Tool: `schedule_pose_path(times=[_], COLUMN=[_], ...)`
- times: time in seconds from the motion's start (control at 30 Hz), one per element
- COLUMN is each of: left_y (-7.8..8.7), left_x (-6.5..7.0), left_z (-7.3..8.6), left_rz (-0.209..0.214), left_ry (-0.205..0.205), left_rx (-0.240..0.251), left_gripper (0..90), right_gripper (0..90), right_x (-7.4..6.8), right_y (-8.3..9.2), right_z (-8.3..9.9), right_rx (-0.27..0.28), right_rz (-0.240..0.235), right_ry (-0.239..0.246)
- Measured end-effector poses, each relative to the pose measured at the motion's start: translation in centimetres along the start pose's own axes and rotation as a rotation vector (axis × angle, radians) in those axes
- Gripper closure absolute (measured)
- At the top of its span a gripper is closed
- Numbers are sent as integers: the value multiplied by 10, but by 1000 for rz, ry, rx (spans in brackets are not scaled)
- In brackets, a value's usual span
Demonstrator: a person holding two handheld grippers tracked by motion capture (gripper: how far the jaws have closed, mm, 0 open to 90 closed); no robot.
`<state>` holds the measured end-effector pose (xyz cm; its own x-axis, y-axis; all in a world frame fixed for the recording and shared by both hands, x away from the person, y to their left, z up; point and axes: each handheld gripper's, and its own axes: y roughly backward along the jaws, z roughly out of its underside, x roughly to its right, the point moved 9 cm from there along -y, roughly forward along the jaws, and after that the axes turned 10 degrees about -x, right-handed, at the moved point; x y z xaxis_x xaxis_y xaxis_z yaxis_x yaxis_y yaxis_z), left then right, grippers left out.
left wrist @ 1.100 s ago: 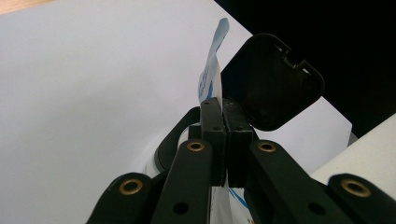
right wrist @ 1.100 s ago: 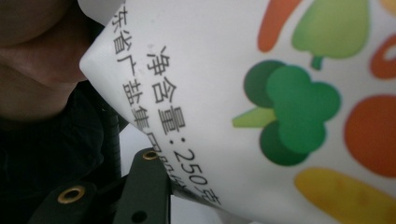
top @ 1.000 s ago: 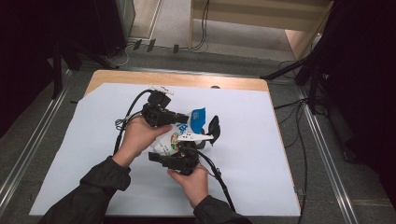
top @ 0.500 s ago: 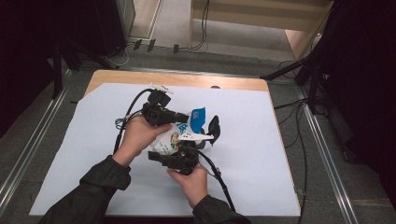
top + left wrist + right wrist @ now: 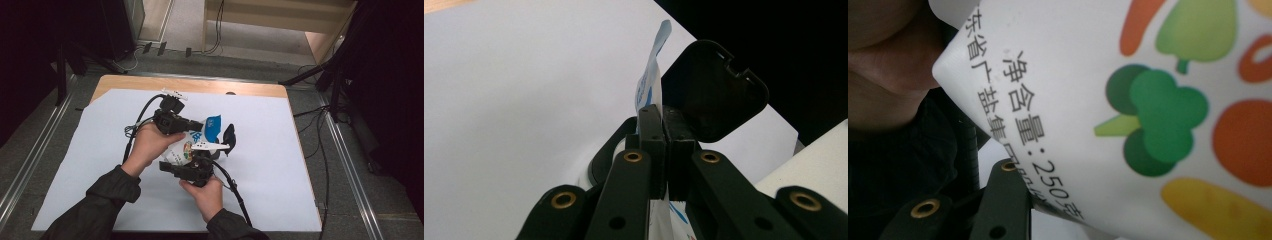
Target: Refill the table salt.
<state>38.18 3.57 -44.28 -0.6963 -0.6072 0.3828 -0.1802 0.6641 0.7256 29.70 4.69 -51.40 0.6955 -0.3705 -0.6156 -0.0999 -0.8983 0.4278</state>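
A white sheet covers the desk [image 5: 280,190]. The left claw [image 5: 659,150] is clamped on the pouch's [image 5: 187,145] blue top edge. The right claw [image 5: 200,159] grips the pouch's printed body.

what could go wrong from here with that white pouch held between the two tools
1. The left tool is shut on just a thin edge of the pouch; a pull could tear the film or let it slip out.
2. The right tool sits against the pouch's printed body; squeezing harder might crush or burst it.
3. The black clip sits right beside the pouch's blue top and could be knocked away.
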Motion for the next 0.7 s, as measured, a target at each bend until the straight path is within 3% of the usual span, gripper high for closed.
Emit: schedule_pose_path(times=[0.33,0.53,0.7], left_y=[0,-1,-1], left_x=[1,1,1], left_z=[-2,-2,-2], left_rz=[-3,-13,-12], left_ry=[3,7,2], left_rx=[0,-6,-8], left_gripper=[900,900,900], right_gripper=[661,617,656], right_x=[0,0,0], right_y=[1,0,1], right_z=[-1,0,0], right_rx=[2,-1,0], right_rz=[-2,21,25], right_ry=[4,28,32])
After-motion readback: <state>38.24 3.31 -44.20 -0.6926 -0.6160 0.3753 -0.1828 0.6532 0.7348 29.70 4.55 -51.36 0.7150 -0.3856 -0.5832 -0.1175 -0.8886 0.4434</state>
